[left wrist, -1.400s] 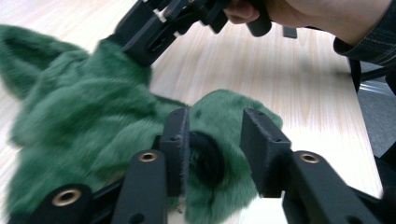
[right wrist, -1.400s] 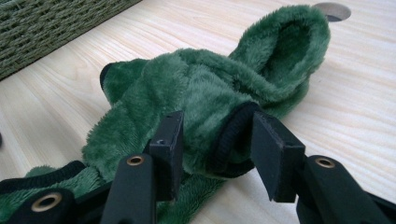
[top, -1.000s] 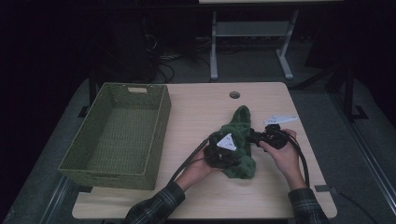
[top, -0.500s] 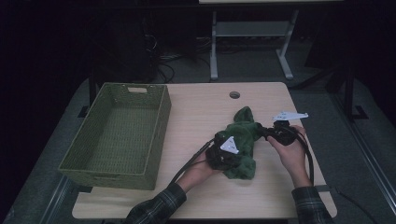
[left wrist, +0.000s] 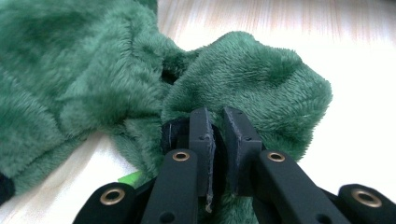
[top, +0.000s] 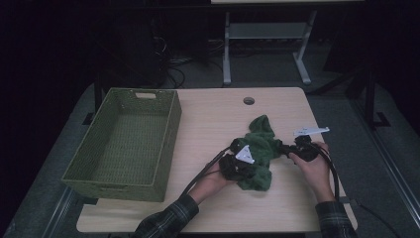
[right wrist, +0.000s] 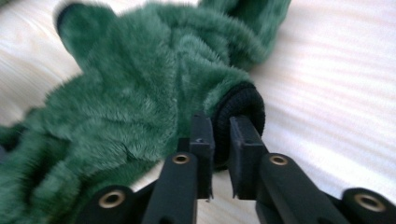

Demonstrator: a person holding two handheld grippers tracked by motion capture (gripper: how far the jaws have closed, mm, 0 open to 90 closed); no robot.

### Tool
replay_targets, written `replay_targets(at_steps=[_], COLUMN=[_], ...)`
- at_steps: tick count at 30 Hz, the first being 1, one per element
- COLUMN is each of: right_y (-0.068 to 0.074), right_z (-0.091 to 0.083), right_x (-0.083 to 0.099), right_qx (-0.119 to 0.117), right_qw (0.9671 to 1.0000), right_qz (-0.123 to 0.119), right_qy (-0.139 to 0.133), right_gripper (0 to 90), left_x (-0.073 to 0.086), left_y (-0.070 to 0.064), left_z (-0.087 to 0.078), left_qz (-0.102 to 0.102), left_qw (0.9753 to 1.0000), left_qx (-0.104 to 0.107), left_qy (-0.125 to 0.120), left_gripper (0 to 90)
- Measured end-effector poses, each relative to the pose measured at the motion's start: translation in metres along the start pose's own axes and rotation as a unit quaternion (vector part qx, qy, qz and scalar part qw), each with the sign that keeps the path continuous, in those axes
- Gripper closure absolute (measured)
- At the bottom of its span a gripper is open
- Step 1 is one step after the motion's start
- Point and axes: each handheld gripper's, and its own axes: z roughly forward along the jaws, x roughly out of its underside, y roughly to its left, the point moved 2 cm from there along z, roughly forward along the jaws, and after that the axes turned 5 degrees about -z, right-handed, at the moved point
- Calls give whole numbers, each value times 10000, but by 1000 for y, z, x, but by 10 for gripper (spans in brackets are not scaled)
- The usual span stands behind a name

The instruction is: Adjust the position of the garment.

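Observation:
A fuzzy dark green garment [top: 258, 149] lies crumpled on the right half of the wooden table. My left gripper [top: 236, 163] is at its near left edge and is shut on a fold of the green fleece [left wrist: 243, 84]. My right gripper [top: 292, 148] is at its right side, shut on a black ribbed cuff [right wrist: 238, 109] at the end of a sleeve. In the right gripper view the green garment [right wrist: 135, 102] spreads to the left of the jaws over the pale tabletop.
A green woven basket [top: 126, 144], with nothing in it, stands on the left half of the table [top: 213, 114]. A round cable hole [top: 248, 100] sits near the table's far edge. Beyond the table are a dark floor, cables and a white desk frame [top: 267, 44].
My right gripper has moved to the right, drawing the sleeve out from the pile. The left gripper has stayed at the garment's near left edge.

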Motion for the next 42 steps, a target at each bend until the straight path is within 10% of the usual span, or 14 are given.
replay_targets(at_steps=[15, 26, 42], right_y=[-5, -25, -56], right_z=[-17, 25, 88], right_x=[-44, -93, -93], right_qx=[-41, -13, -244], right_qw=[9986, 9991, 9995], right_qz=[-170, -288, -94], right_qy=[-507, -295, 181], right_gripper=[663, 590, 519], left_x=[1, 1, 1], left_y=[3, 3, 3], left_z=[1, 2, 2], left_qz=[-114, -177, -175], left_qw=[9999, 9998, 9998], left_qx=[78, 75, 81], left_qy=[63, 14, 12], left_gripper=[828, 830, 830])
